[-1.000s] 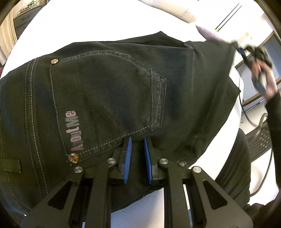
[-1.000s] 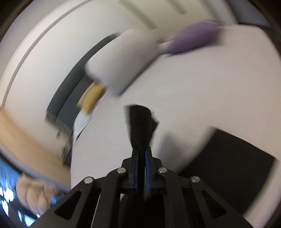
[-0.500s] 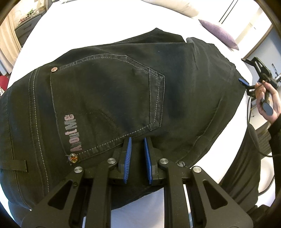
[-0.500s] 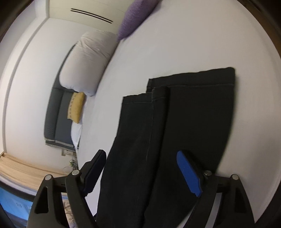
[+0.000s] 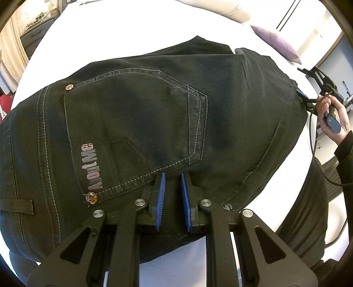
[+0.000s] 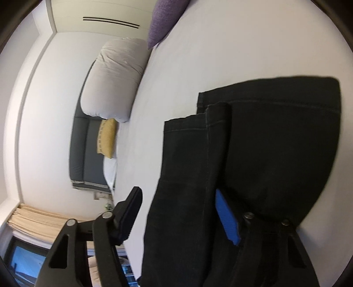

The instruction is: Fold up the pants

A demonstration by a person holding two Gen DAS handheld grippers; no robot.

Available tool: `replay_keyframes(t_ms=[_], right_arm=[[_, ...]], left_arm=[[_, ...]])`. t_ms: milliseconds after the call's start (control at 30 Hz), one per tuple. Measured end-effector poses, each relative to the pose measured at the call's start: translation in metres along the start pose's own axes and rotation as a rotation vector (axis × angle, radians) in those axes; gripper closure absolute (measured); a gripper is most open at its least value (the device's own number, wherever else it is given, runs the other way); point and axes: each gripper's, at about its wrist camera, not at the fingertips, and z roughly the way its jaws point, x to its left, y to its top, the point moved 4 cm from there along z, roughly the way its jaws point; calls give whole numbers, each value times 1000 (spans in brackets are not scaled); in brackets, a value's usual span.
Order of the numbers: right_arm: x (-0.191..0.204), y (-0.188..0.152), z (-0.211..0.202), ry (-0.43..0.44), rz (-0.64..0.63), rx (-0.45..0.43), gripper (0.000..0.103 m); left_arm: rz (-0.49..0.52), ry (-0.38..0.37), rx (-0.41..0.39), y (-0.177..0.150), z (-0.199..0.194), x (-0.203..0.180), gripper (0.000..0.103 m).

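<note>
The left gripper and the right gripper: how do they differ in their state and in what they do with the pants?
The left gripper has its jaws nearly together, pinching a fold of the black pants near the back pocket; the right gripper has wide jaws, now closing, with a pant leg between them, ungripped. The left points down at the seat; the right faces the hems. Both have blue pads.

A purple cushion (image 6: 164,19) and white pillow (image 6: 114,79) are lying at the white bed's (image 6: 242,44) head; a yellow cushion (image 6: 107,138) is resting beside it.
</note>
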Motion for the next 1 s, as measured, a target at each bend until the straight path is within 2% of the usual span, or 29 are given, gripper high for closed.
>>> replay_keyframes(t_ms=[100,200,267,300,333,567,733,800,1000], right_arm=[[0,2,6,23,6,8,38],[-4,7,22,-73,-19,35,51],[-5,11,30,-159,-51,50,80],[-7,13,33,-185,-57,51,87],[-9,16,35,-202,-48,49,90],[-15,36,43,-130,66,45,90],[-7,41,48,-153,-3,56,91],[-5,42,45,-162,-23,54,96],[-2,42,3,-142,-69,-16,99]], left_arm=[[-1,0,-5,-1,-1,1,88],[0,1,-7,-2,-1,1,88],[0,2,-8,-2,-1,1,88],[-1,2,-8,-2,-1,0,88],[-3,1,-10,-1,-1,0,88],[-2,1,-13,-2,-2,0,88],[-1,3,-20,-2,-3,1,88],[0,5,-19,-3,-3,1,88],[3,-3,-18,-3,-3,1,88]])
